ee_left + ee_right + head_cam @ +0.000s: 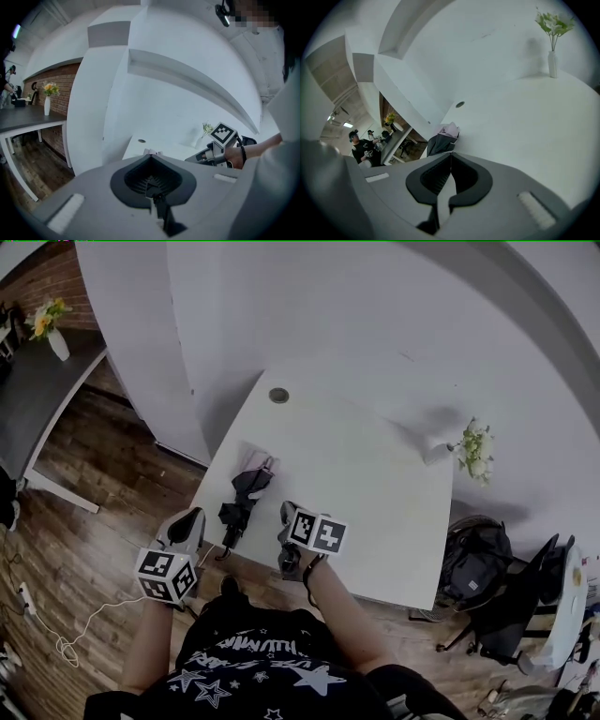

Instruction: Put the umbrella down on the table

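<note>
The folded black and pink umbrella lies on the white table near its left front corner, with nothing holding it. My left gripper hovers off the table's front edge, left of the umbrella's handle, with its jaws together and empty. Just right of the umbrella, above the front edge, is my right gripper, also shut with nothing between its jaws. In the right gripper view the umbrella lies just beyond the jaw tips. The left gripper view shows the right gripper held in a hand.
A small white vase of flowers stands at the table's right edge. A round cable hole sits near the back. A dark backpack and chair stand right of the table. A grey table with flowers is far left.
</note>
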A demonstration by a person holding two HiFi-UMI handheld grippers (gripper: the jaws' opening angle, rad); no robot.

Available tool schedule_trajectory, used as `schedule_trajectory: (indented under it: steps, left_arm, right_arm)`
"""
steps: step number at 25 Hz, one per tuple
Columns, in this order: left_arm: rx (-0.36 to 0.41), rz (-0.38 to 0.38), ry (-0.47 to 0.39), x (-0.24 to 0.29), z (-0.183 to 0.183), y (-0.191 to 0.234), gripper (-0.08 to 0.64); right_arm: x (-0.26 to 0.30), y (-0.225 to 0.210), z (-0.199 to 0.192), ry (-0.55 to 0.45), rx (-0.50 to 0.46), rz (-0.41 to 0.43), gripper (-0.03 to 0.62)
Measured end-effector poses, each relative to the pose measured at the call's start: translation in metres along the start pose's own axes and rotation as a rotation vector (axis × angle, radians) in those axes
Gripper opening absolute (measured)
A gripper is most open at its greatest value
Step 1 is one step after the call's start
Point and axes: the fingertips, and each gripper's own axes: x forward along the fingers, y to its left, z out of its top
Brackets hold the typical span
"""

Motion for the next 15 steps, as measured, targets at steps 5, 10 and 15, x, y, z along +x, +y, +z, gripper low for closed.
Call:
schedule_trajectory:
  steps: [5, 10, 15]
  left_arm:
    - [0.008, 0.034, -0.026, -0.015, -0.002, -0.026, 0.003]
    - [0.007, 0.069, -0.035, -0.033, -0.014, -0.051, 0.003]
    - [0.002, 0.102, -0.043, -0.051, -0.029, -0.073, 0.003]
  right_arm:
    - [-0.022, -0.006, 0.007, -0.021, -0.043, 0.057, 0.014]
    - [-0.043, -0.003, 0.005, -0.021, -0.161, 0.106, 0.012]
    - [-0.061, -0.001, -0.004, -0.028, -0.17, 0.189, 0.012]
